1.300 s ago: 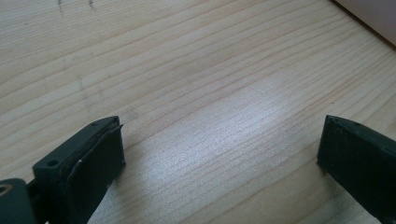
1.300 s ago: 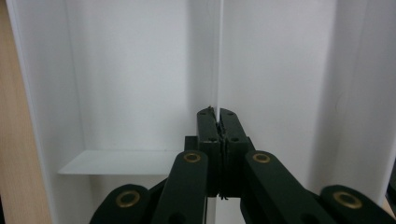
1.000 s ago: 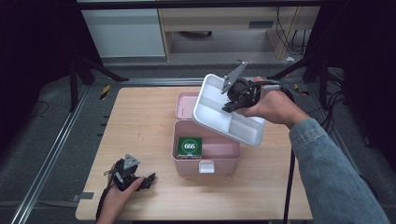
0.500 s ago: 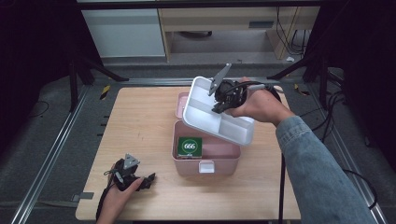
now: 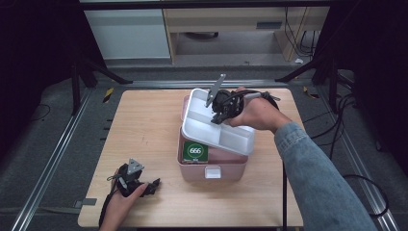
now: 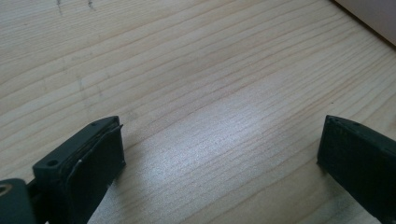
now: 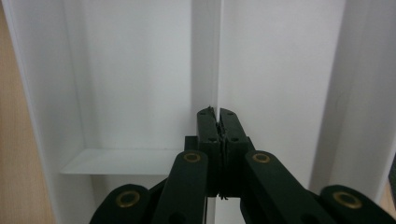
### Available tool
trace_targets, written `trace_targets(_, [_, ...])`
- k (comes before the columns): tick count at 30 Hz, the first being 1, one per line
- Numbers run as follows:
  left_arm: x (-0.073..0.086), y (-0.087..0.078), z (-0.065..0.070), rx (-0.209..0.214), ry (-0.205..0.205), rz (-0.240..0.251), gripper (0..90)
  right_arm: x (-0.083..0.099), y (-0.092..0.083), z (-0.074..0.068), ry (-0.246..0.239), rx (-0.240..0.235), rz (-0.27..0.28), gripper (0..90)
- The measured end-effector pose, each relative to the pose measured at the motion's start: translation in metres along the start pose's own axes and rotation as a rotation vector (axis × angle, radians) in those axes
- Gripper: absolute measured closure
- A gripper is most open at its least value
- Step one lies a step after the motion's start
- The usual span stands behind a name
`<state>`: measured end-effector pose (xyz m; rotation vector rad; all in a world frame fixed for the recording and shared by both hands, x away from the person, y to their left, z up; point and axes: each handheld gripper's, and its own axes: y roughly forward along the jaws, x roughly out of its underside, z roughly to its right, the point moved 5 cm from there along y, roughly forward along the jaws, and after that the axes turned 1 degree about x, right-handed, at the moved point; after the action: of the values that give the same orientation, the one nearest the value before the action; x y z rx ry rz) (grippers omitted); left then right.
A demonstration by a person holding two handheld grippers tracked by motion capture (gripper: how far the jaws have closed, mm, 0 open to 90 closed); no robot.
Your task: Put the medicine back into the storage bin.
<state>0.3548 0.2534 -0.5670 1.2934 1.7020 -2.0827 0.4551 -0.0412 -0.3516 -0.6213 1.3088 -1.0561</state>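
The right gripper [image 5: 217, 115] pinches a divider of the white tray [image 5: 202, 120], tilted above the pink box [image 5: 235, 169]; the left gripper [image 5: 153, 185] rests near the box, jaws spread.

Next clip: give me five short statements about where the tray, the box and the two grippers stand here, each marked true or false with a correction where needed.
1. The right gripper is clamped on a divider wall of the white plastic compartment tray. True.
2. The white tray lies flat on the wooden table. False: it is held tilted above the open pink plastic box.
3. The left gripper has its jaws open with nothing between them. True.
4. A green card printed 666 lies inside the pink box. True.
5. The left gripper is touching the pink box. False: it sits apart from it, near the table's front left corner.
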Motion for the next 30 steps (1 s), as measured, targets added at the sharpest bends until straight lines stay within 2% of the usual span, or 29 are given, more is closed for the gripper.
trace_targets(6, [0.000, 0.000, 0.000, 0.001, 0.001, -0.001, 0.0, 0.001, 0.012, -0.005, -0.012, -0.024, -0.020, 89.9])
trace_targets(30, [0.000, 0.000, 0.000, 0.002, 0.000, 0.000, 0.0, -0.001, 0.036, -0.021, -0.056, -0.078, -0.060, 89.9])
